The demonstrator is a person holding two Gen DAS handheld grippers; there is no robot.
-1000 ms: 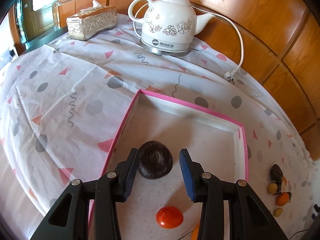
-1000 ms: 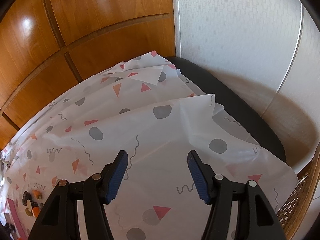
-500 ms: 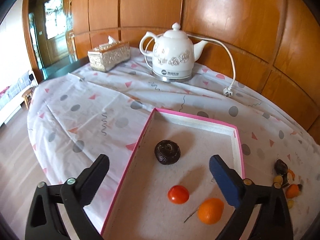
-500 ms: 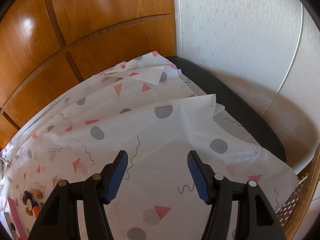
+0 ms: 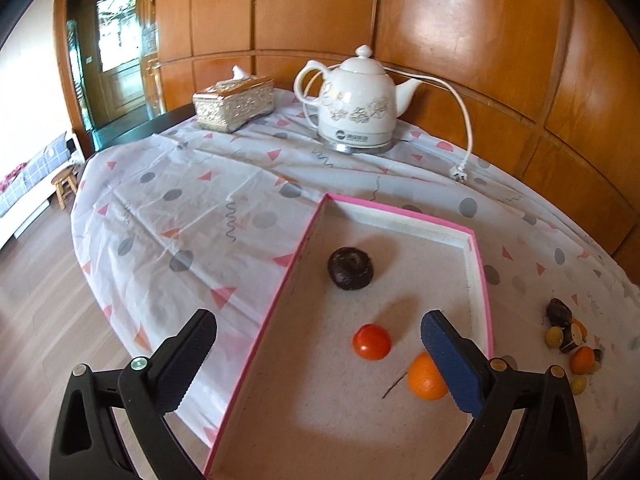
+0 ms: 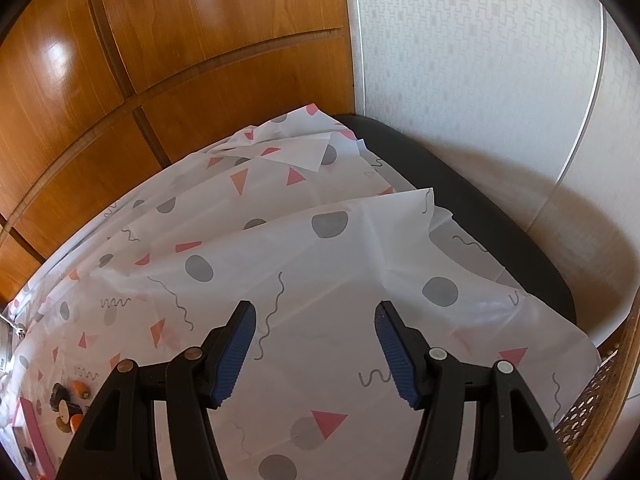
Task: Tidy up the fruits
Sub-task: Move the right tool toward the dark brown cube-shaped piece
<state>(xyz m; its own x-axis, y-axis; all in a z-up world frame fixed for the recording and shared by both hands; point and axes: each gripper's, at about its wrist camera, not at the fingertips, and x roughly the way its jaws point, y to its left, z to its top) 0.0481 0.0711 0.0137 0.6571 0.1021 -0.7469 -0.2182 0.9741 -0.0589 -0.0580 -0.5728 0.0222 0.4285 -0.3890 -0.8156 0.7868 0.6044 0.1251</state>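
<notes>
3 fruits lie in the tray (image 5: 478,264), dark fruit (image 5: 351,268) stem-up; left gripper (image 5: 316,360) released.

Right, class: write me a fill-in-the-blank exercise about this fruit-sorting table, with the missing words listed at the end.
1. The pink-edged tray holds ____ pieces of fruit.
2. The dark fruit lies nearer the white ____ than the red fruit does.
3. The jaws of the left gripper are wide open and hold ____.
4. The leftover fruits lie on the tablecloth, ____ the tray.

Missing words: three; kettle; nothing; outside
</notes>
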